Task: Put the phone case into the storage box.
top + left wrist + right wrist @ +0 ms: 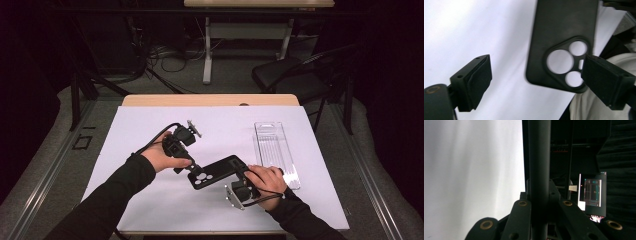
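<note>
A black phone case [218, 172] with round camera cut-outs hovers just over the white sheet [225, 125]. My right gripper [243, 176] is shut on its near right end. In the right gripper view the case [539, 165] runs edge-on as a dark bar straight up from between the closed jaws of my right gripper [539, 203]. My left gripper [193, 168] stands open at the case's camera end. In the left gripper view the case [564, 30] lies beyond the wide-spread jaws of my left gripper [537, 68], its cut-out corner beside the right pad [604, 80]; neither pad presses on it.
A clear plastic tray [274, 145] lies on the sheet to the right, close to my right hand [270, 179]. The wooden table edge [210, 100] is at the back, with a dark chair [295, 75] beyond it. A lit screen [592, 192] glows off the table.
</note>
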Action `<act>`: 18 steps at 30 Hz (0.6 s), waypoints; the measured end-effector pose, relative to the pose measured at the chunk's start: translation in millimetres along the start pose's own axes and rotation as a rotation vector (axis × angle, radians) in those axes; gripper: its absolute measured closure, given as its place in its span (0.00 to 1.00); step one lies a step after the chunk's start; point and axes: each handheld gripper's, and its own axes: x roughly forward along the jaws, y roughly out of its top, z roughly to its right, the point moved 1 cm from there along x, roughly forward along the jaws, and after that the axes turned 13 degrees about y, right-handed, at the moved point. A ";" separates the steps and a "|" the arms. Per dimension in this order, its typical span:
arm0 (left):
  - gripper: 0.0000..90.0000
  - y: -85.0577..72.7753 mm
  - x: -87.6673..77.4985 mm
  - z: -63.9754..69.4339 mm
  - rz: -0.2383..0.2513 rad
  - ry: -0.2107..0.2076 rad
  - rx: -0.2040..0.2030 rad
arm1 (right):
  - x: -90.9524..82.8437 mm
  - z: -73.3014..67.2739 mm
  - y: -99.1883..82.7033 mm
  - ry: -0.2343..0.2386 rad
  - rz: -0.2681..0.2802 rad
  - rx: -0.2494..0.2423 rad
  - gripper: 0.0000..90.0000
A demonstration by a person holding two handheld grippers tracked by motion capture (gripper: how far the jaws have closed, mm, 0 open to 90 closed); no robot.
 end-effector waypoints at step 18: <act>0.16 -24.0 -9.5 -32.4 0.034 0.100 -0.077 | -18.4 10.0 -4.4 0.214 0.158 0.321 0.95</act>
